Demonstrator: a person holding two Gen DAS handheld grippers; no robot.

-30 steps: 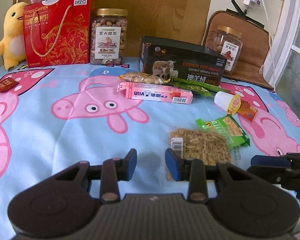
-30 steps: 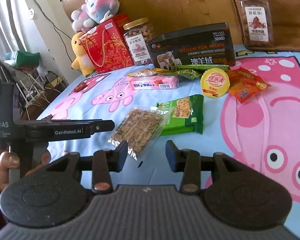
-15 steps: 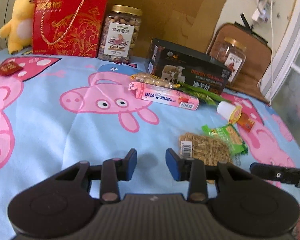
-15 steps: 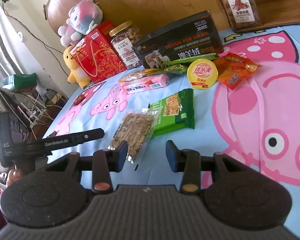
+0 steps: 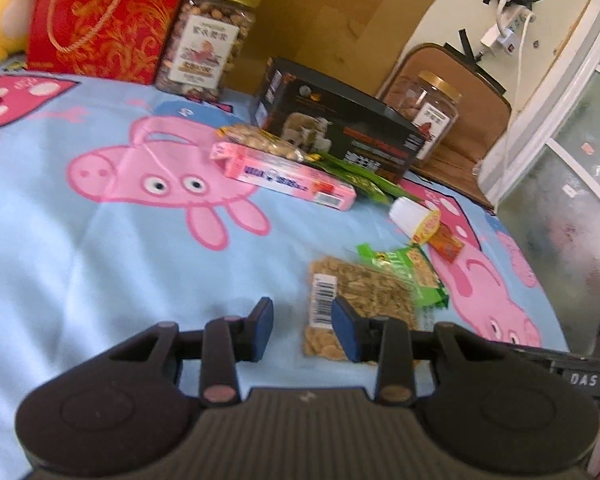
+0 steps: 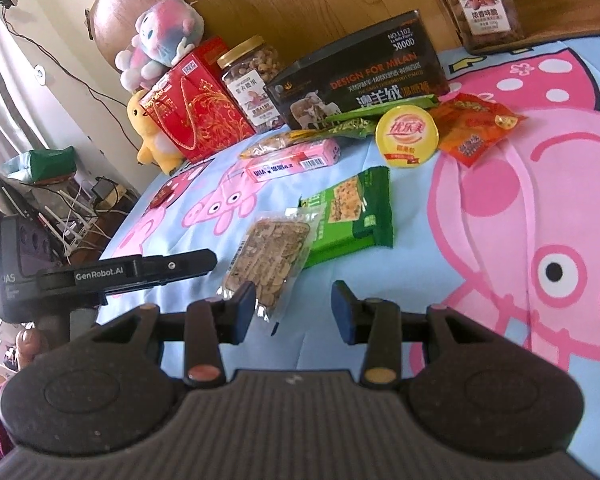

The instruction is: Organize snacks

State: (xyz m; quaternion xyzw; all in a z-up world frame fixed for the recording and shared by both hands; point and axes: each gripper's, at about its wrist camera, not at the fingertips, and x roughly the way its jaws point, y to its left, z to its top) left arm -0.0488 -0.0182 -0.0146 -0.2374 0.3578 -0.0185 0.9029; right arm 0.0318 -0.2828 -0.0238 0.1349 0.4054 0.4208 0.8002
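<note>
On the pig-print blue sheet (image 5: 80, 248) lies a clear packet of seeds (image 5: 364, 300), partly overlapped by a green cracker packet (image 5: 412, 272). My left gripper (image 5: 302, 330) hovers just short of the seed packet. Its jaws are opening with nothing between them, and the right finger covers the packet's near edge. In the right wrist view the seed packet (image 6: 268, 260) and the green packet (image 6: 352, 208) lie ahead. My right gripper (image 6: 294, 308) stands open and empty, its left finger next to the packet's near end.
Farther back lie a pink box (image 6: 292, 160), a yellow-lidded cup (image 6: 406, 136) and an orange packet (image 6: 476, 128). Behind them stand a black box (image 6: 360, 76), two nut jars (image 5: 206, 40) (image 5: 428, 112), a red gift bag (image 5: 104, 20) and plush toys (image 6: 152, 132).
Both views have rolled, so the scene now tilts. The left jaws stand a little wider apart. The snacks on the sheet have not moved.
</note>
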